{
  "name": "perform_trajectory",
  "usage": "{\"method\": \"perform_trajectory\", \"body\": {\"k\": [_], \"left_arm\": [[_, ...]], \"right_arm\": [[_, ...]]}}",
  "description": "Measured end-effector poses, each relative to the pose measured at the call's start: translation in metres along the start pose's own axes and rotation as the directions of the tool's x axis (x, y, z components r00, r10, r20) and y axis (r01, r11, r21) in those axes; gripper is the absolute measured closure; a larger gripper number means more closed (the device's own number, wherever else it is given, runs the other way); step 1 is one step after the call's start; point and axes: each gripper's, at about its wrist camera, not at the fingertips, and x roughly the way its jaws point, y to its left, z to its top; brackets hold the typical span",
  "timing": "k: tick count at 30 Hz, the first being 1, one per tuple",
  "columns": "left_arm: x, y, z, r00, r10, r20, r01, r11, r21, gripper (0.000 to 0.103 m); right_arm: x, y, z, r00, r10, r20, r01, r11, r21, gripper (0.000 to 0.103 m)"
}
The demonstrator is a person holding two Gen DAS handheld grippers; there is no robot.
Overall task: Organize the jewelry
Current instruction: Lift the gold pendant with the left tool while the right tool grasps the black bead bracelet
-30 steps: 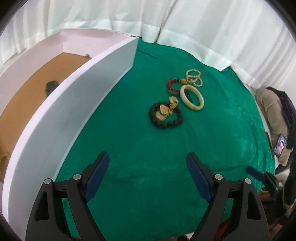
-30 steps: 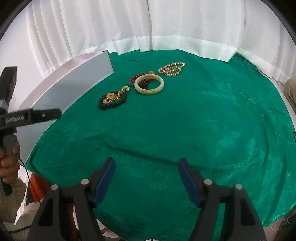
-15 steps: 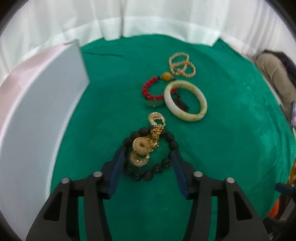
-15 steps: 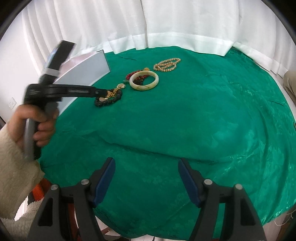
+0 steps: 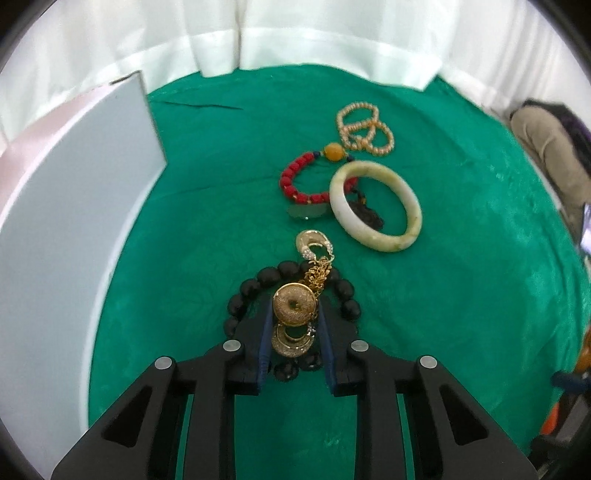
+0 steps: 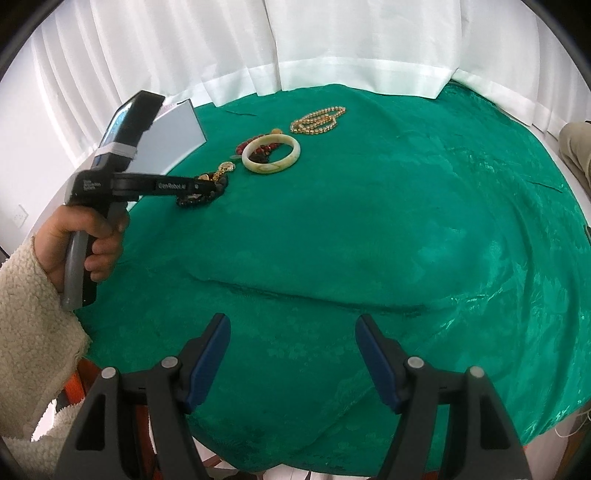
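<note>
R gripper (image 6: 291,354): nearest to me, jaws wide apart, nothing btwn them, hanging over the near edge of the green cloth (image 6: 369,229).
L gripper (image 5: 293,317): jaws drawn in close on the gold disc (image 5: 294,304), pads touching both its sides. I see it from the R cam too, held in a hand (image 6: 85,236) w/ a fleece cuff, tips down at the jewelry.
Gold disc: part of a gold earring set w/ chain; a 2nd gold ring (image 5: 291,341) sits just below it btwn the jaws, a crescent piece (image 5: 314,242) lies just past.
Black beads (image 5: 236,299): bracelet ringing the gold pieces, on the cloth, jaws inside its loop.
Jade bangle (image 5: 375,206): farther, right of centre, flat on cloth, a dark charm inside it.
Red beads (image 5: 291,181): beside bangle on its left, partly under it, amber bead at far end.
Pearl strand (image 5: 364,131): farthest, looped, just beyond the amber bead.
White box (image 5: 74,184): along the left edge of the cloth.
Curtain (image 5: 295,33): white, behind it all.
</note>
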Motion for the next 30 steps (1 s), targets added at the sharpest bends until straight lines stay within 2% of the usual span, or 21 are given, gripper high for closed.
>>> {"method": "perform_trajectory", "body": {"k": [5,10,17,22,25,30], "left_arm": [[-0.049,0.015,0.000,0.992,-0.094,0.087,0.101,0.991,-0.089,0.081],[-0.106,0.028,0.002,0.976,-0.132,0.173,0.155,0.979,-0.131,0.081],[-0.157,0.050,-0.014,0.965,-0.108,0.240,0.154,0.971,-0.185,0.081],[-0.166,0.063,-0.036,0.968,-0.059,0.243,0.116,0.967,-0.225,0.081],[-0.168,0.070,-0.050,0.971,-0.040,0.238,0.101,0.964,-0.248,0.081],[-0.169,0.081,-0.068,0.974,-0.030,0.227,0.095,0.955,-0.281,0.081]], "right_arm": [[-0.004,-0.002,0.000,1.000,0.000,0.012,0.000,1.000,0.004,0.031],[-0.003,0.000,0.005,1.000,0.012,0.016,-0.013,1.000,0.009,0.031],[0.008,0.011,0.032,0.997,0.072,0.014,-0.072,0.997,-0.009,0.031],[0.054,0.034,0.083,0.983,0.181,-0.023,-0.181,0.983,-0.027,0.032],[0.090,0.058,0.112,0.989,0.143,-0.037,-0.146,0.985,-0.089,0.047],[0.140,0.092,0.144,0.998,0.041,-0.052,-0.049,0.984,-0.173,0.048]]}}
